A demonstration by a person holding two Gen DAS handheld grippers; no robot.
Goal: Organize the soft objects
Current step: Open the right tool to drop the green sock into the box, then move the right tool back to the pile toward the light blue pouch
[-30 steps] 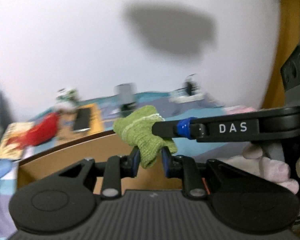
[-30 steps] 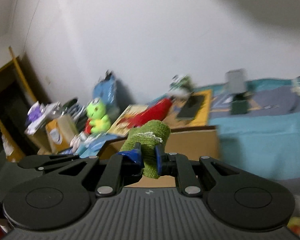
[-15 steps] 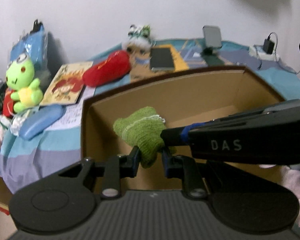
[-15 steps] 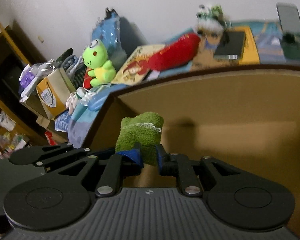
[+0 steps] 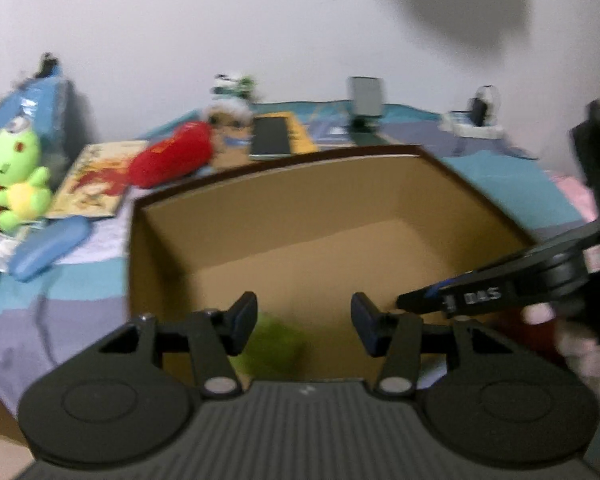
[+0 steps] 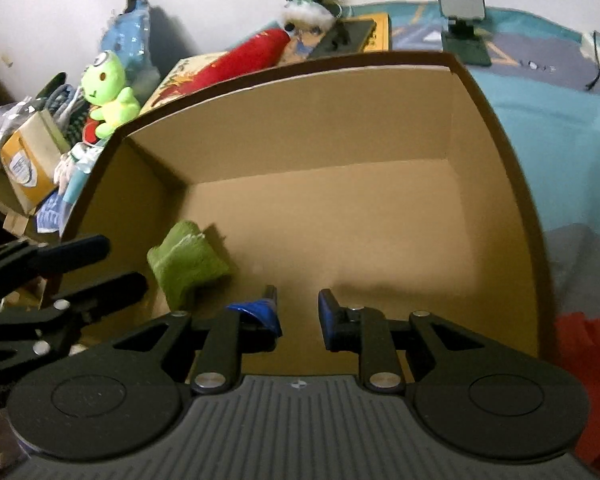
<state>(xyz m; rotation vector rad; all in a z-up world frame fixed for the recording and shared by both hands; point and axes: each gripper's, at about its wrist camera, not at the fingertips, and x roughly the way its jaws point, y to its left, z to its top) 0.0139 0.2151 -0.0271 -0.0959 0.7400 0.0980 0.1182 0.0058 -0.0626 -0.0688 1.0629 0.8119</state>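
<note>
A green knitted cloth (image 6: 186, 262) lies on the floor of the open cardboard box (image 6: 496, 128), near its left wall. In the left wrist view it is a green blur (image 5: 274, 346) low between the fingers, inside the box (image 5: 136, 248). My left gripper (image 5: 304, 322) is open and empty above the box's near side. My right gripper (image 6: 298, 312) is open and empty, just right of the cloth. The right gripper's finger (image 5: 452, 300) shows at the right of the left wrist view.
On the blue bedspread behind the box lie a green frog plush (image 6: 106, 94), a red plush (image 6: 240, 62), a picture book (image 5: 96, 182), a black phone (image 5: 270, 138) and a phone stand (image 6: 460, 4). A small carton (image 6: 26, 152) sits at far left.
Both grippers opened and let go of the green cloth. The cloth dropped onto the box floor near the left wall. Both grippers now sit lower over the box.
</note>
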